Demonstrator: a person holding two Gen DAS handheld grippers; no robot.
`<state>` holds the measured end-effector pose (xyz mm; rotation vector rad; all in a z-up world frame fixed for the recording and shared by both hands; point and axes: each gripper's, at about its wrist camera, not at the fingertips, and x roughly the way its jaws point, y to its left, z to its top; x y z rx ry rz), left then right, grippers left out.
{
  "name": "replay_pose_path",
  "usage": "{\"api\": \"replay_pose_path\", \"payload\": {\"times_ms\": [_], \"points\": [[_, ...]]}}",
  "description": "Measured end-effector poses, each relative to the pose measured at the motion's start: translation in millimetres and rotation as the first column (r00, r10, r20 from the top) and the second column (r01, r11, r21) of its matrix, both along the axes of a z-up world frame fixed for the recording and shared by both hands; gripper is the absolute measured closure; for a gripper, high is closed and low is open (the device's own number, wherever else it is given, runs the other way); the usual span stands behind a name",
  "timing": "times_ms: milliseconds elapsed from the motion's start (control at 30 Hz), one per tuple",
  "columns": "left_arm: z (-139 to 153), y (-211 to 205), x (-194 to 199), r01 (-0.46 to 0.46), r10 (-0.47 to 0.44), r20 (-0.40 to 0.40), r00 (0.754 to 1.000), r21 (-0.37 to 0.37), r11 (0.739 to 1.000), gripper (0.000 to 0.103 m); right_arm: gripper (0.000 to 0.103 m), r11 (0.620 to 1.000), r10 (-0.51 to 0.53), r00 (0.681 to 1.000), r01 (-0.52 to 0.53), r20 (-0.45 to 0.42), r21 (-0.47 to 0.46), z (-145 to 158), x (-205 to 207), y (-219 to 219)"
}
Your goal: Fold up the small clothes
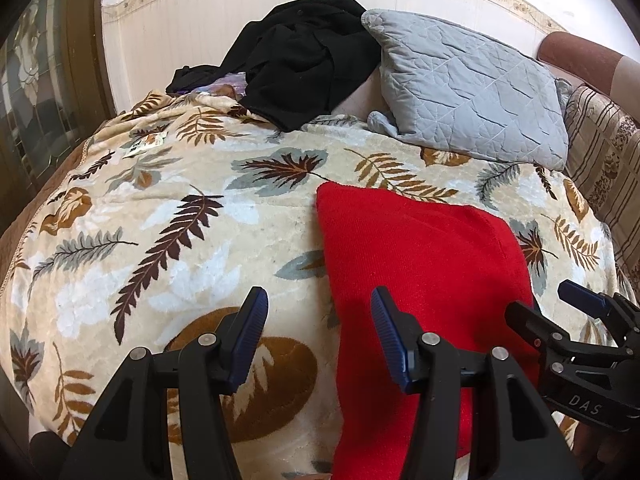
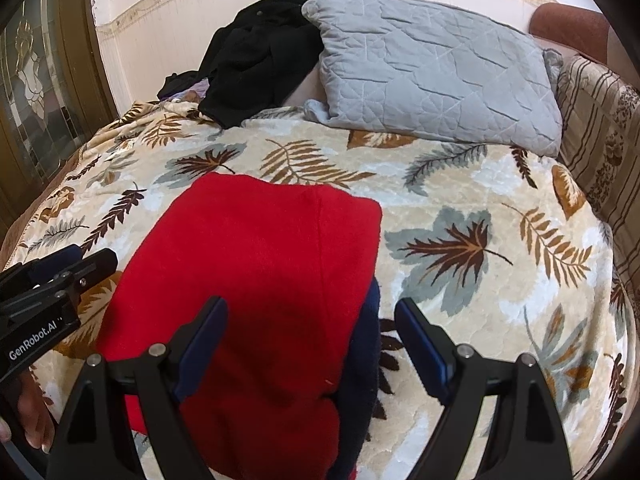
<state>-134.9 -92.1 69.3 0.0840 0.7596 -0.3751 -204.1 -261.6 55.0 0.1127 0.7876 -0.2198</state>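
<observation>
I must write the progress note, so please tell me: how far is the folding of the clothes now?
Looks done: the red garment lies folded into a neat block on the leaf-print blanket, with a dark blue layer showing at its right edge. In hand: nothing; the left tool and right tool are both open. Possibly left: the black clothes heaped unfolded beside the grey pillow.

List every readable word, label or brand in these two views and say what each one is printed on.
"DAS": white letters on the black body of the right gripper, at the right edge of the left wrist view.
"GenRobot.AI": white letters on the black body of the left gripper, at the left edge of the right wrist view.
A small tag on the leaf-print blanket: print too small to read.
</observation>
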Motion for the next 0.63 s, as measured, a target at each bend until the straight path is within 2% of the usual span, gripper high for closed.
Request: {"api": "replay_pose_path", "payload": {"times_ms": [433,633], "points": [[-2.4,-1.6,1.1,0.001,-0.002,-0.010,1.000,-0.008,1.000,0.060,0.015,1.000,0.000,1.000,0.000,-0.001,-0.002,-1.0,3.0,-0.8],[-1.8,3.9,3.3,0.002,-0.002,0.019,1.000,-0.022,1.000,0.060,0.015,1.000,-0.003,1.000,0.003,-0.005,0.002,-2.0,4.7,-4.7]]}}
